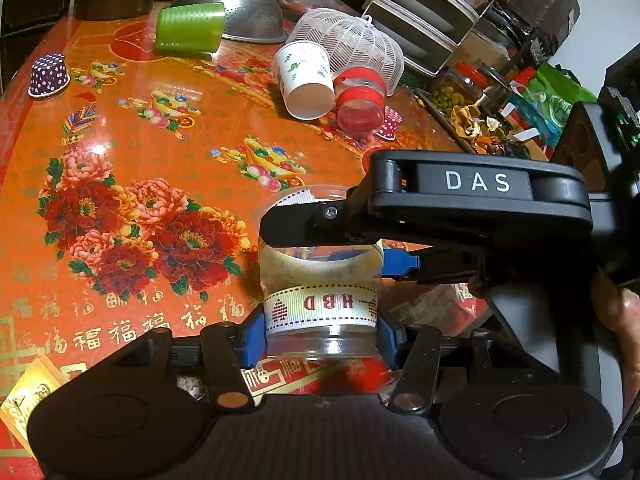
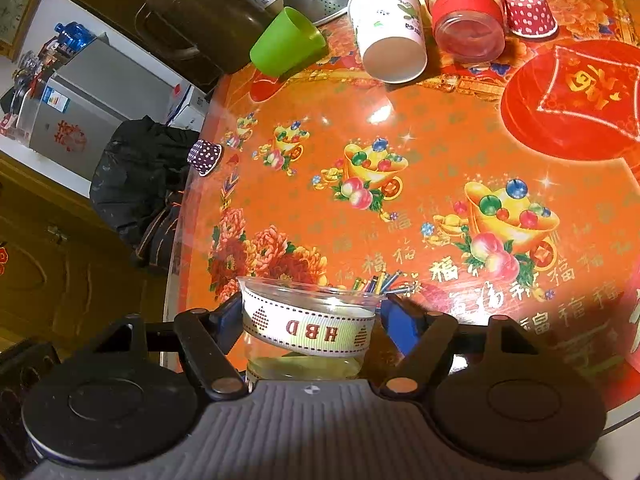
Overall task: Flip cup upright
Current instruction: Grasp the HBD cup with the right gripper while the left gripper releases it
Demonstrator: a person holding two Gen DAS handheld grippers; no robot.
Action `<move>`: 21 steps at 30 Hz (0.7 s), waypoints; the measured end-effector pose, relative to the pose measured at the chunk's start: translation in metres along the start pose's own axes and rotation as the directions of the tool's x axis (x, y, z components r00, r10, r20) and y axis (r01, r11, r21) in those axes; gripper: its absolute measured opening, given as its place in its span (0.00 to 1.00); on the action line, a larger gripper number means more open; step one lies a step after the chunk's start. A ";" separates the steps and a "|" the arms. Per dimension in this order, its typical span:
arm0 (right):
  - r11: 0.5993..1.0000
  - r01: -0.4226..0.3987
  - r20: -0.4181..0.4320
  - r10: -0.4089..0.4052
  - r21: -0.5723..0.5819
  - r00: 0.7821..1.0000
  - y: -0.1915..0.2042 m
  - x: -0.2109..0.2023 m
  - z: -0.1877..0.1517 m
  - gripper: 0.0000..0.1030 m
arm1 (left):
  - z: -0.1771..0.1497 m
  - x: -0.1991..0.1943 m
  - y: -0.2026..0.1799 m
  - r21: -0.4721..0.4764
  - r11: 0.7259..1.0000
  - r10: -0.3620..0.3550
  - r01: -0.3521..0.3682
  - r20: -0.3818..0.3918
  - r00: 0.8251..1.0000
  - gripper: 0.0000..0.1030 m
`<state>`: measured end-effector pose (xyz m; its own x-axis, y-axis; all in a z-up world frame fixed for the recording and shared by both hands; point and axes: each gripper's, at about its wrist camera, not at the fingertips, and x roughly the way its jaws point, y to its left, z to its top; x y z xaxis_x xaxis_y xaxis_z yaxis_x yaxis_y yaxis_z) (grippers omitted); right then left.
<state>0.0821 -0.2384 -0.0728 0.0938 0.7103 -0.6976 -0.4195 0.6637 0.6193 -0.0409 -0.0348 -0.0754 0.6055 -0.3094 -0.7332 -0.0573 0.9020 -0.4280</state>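
A clear plastic cup [image 1: 320, 300] with a white "HBD" ribbon band is held above the orange table, the lettering upside down in both views. My left gripper [image 1: 320, 334] is shut on its lower part, blue pads against both sides. My right gripper [image 1: 344, 240] reaches in from the right in the left wrist view and is shut on the cup's other end. In the right wrist view the cup [image 2: 308, 328] sits between the right gripper's [image 2: 310, 312] blue pads.
On the table's far side lie a green cup [image 1: 190, 26], a white paper cup [image 1: 306, 80], a red-banded jar [image 1: 360, 106], a metal colander [image 1: 240, 10] and a white mesh cover [image 1: 352, 46]. A purple dotted cup [image 1: 48, 74] stands at the left edge. Clutter lines the right.
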 end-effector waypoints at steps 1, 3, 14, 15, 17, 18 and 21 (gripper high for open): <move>1.000 0.001 0.001 -0.001 -0.001 1.000 0.000 0.000 0.000 0.70 | 0.000 0.000 -0.001 0.008 1.000 0.007 -0.007 0.001 1.000 0.58; 1.000 0.010 0.004 -0.010 -0.007 1.000 0.001 -0.001 -0.001 0.70 | -0.001 -0.001 -0.002 0.026 1.000 0.011 -0.011 0.005 1.000 0.77; 1.000 0.004 0.006 -0.004 -0.013 1.000 0.001 -0.004 -0.004 0.70 | -0.028 -0.035 0.016 0.116 0.991 0.064 -0.073 0.077 0.995 0.91; 1.000 0.001 0.004 -0.001 -0.010 1.000 0.000 -0.005 -0.003 0.70 | -0.029 -0.039 0.021 0.108 0.992 0.061 -0.070 0.082 0.995 0.91; 1.000 0.004 0.005 -0.004 -0.008 1.000 0.000 -0.005 -0.003 0.70 | -0.032 -0.049 0.033 0.081 0.994 0.061 -0.070 0.108 0.992 0.91; 1.000 0.006 0.006 -0.006 -0.009 1.000 0.001 -0.005 -0.003 0.70 | -0.032 -0.054 0.039 0.065 0.996 0.056 -0.065 0.128 0.990 0.91; 1.000 0.011 0.028 -0.010 -0.021 1.000 0.003 -0.010 -0.003 0.70 | -0.030 -0.070 0.054 0.022 0.998 0.053 -0.058 0.186 0.981 0.91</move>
<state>0.0769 -0.2440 -0.0656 0.1234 0.7099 -0.6934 -0.4373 0.6661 0.6042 -0.1100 0.0264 -0.0632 0.7390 -0.1998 -0.6434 -0.0748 0.9248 -0.3731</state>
